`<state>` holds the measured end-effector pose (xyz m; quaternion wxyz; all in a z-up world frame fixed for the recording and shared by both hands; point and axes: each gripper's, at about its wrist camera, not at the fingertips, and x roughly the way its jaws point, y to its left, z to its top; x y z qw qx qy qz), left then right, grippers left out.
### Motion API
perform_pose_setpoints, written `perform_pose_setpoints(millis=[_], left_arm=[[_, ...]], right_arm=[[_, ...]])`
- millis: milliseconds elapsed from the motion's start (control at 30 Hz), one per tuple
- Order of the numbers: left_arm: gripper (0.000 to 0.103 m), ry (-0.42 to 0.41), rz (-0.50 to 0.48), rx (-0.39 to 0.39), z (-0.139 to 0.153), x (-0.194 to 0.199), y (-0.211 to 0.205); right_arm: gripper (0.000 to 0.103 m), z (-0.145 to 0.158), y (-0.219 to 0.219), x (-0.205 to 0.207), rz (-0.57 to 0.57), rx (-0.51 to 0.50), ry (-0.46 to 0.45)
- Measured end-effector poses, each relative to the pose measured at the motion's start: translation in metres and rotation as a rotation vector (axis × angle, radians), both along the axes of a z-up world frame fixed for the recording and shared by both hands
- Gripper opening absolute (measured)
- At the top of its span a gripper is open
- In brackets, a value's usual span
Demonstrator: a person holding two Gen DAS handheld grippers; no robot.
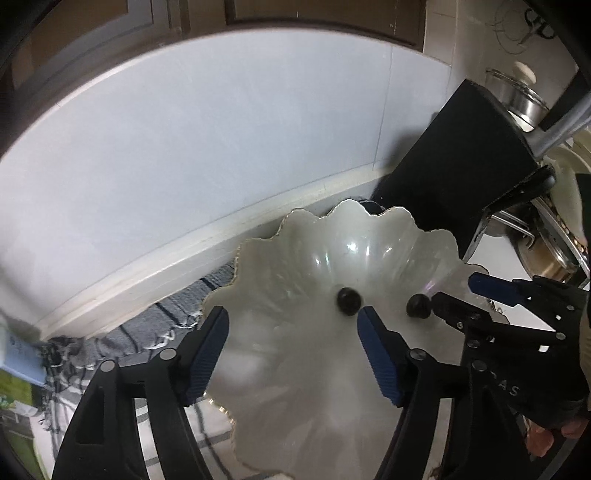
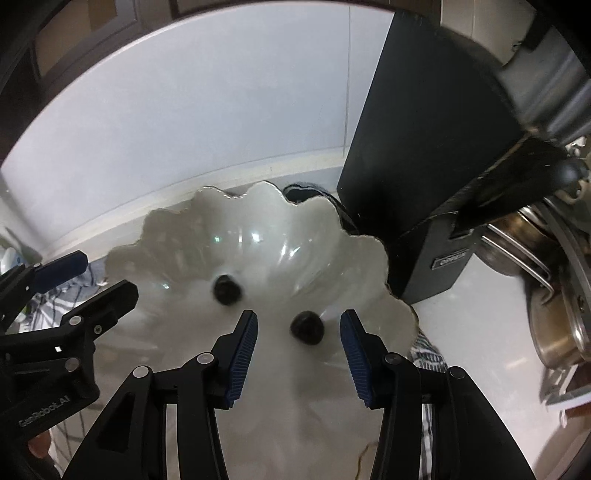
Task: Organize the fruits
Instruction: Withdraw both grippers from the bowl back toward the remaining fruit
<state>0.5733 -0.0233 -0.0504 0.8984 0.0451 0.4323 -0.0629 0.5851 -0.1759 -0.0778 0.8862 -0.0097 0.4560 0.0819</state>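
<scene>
Nearest the right wrist camera, the right gripper hovered with fingers spread, empty, either side of a dark round fruit lying in the scalloped white bowl. Beside it the left gripper was likewise released. Farther in lay a second dark fruit. Apparently dropping-off was under way; next, withdraw for more fruit. Beyond, at the tabletop's back edge, stood a black box.

Pale blue-white tiled wall behind white tabletop. Dark wooden cabinets above. Black box upright at right, near wall. Steel pots further right. Checked cloth on tabletop, left.
</scene>
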Motion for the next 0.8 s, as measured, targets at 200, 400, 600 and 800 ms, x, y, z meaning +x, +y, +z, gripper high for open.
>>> perform_pose_setpoints(millis=[200, 400, 600, 800], left_arm=[[0.078, -0.07, 0.024, 0.023, 0.019, -0.028, 0.006], [0.085, -0.134, 0.051, 0.01, 0.041, -0.064, 0.016], [0.088, -0.187, 0.059, -0.001, 0.059, -0.097, 0.021], [0.088, -0.237, 0.032, 0.002, 0.071, -0.133, 0.019]], right_arm=[[0.048, 0.021, 0.005, -0.029, 0.013, -0.01, -0.057], [0.048, 0.042, 0.0, -0.068, 0.009, 0.001, -0.107], [0.048, 0.06, 0.0, -0.106, 0.011, 0.016, -0.157], [0.048, 0.075, 0.002, -0.137, -0.001, 0.037, -0.218]])
